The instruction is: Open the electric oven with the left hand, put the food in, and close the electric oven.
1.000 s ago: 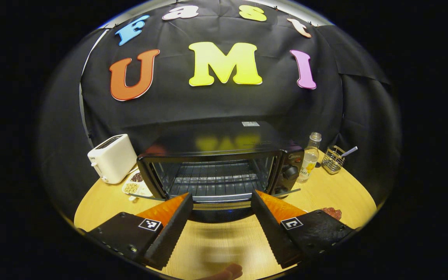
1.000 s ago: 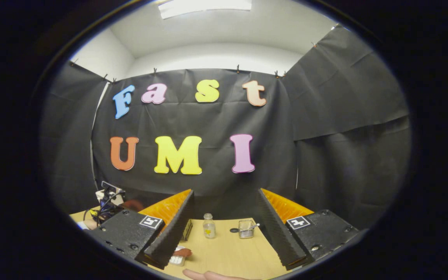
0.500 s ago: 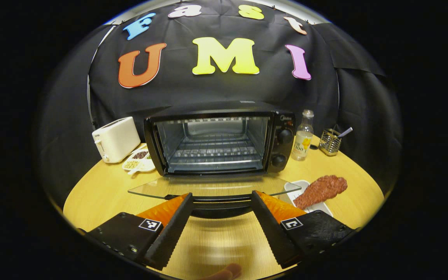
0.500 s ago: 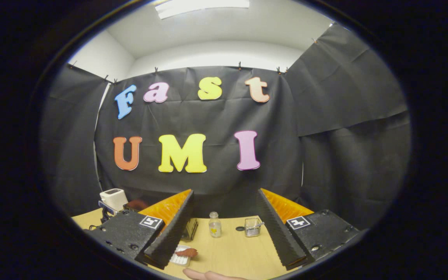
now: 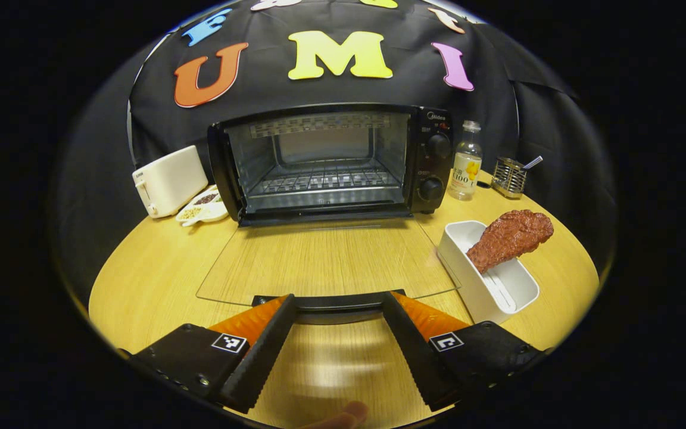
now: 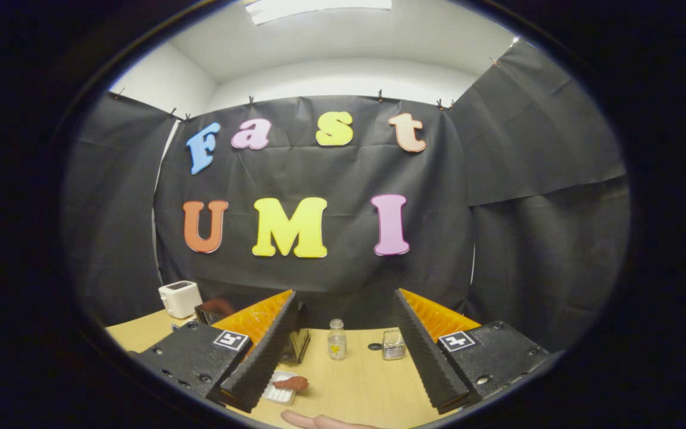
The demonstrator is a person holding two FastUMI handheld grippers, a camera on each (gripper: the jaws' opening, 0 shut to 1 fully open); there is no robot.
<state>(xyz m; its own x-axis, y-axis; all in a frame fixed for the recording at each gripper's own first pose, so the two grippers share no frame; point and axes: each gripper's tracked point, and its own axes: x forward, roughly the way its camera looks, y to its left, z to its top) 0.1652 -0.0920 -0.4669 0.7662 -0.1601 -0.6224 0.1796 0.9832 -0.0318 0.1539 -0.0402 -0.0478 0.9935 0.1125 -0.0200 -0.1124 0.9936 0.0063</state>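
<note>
Two grippers are seen spread wide: the left gripper (image 5: 336,307) at the oven (image 5: 331,161) door's handle (image 5: 331,301), perhaps touching; the right gripper (image 6: 346,322) empty. Markings are illegible.

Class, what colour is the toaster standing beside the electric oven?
White; the toaster shows best in the left gripper view, left of the black oven.
</note>
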